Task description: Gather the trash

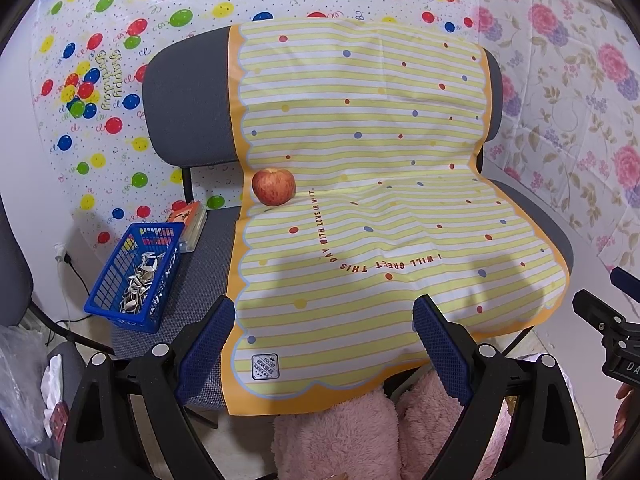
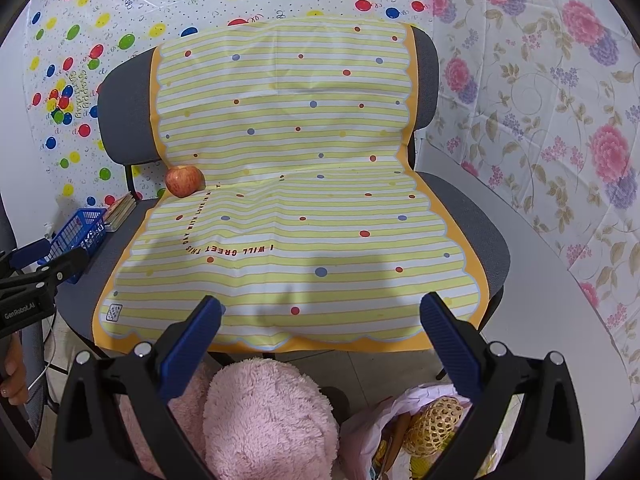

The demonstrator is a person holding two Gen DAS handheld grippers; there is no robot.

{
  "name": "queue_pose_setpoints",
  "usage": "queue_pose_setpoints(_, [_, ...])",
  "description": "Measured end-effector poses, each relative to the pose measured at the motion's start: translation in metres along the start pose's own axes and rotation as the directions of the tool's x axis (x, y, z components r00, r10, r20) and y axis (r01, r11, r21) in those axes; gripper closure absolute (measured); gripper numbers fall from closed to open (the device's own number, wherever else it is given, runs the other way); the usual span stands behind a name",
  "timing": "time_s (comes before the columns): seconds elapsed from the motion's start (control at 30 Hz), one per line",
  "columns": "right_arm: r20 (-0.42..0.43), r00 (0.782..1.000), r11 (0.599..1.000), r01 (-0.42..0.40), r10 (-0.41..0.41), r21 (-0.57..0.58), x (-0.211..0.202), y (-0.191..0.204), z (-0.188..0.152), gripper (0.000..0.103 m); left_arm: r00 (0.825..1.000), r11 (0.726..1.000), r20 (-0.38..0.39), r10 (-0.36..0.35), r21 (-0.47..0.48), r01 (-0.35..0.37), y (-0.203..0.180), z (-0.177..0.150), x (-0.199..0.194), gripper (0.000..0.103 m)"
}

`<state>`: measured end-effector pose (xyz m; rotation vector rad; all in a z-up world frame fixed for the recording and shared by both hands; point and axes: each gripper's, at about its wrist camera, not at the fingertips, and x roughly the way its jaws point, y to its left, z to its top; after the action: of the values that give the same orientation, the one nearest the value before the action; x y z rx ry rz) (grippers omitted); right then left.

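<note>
The left gripper (image 1: 324, 344) hangs with its jaws spread wide and nothing between them, over the front edge of the striped mat (image 1: 360, 200) that drapes the grey chair (image 1: 188, 104). The right gripper (image 2: 320, 340) is likewise released and empty, over the same front edge of the mat, further toward the mat's right side. Taking the mat as landmark: the blue basket (image 1: 136, 272) sits on the chair seat just off the mat's left edge, ahead and to the left of the left gripper, apart from it. It holds pale seed shells (image 1: 140, 284), the trash. Behind the basket lies a clear box (image 1: 192, 224). An apple (image 1: 274, 186) rests on the mat's left edge at the seat crease. Below the mat's front edge lies pink fleece (image 2: 264, 412).
</note>
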<state>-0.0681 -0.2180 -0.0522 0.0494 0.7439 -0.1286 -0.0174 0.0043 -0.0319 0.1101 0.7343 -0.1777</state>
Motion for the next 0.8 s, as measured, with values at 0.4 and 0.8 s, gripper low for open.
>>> queue_pose_setpoints(0.4, [-0.001, 1.0, 1.0, -0.001, 0.001, -0.001, -0.0001, -0.0008, 0.0001, 0.006, 1.0, 1.0, 0.0, -0.001, -0.002, 0.001, 0.0002, -0.0008, -0.0002, 0.013])
queue_pose_setpoints(0.8, [-0.001, 1.0, 1.0, -0.003, 0.003, -0.002, -0.0001, -0.0026, -0.0005, 0.006, 1.0, 1.0, 0.001, 0.002, -0.002, -0.002, -0.0006, -0.0014, -0.0007, 0.013])
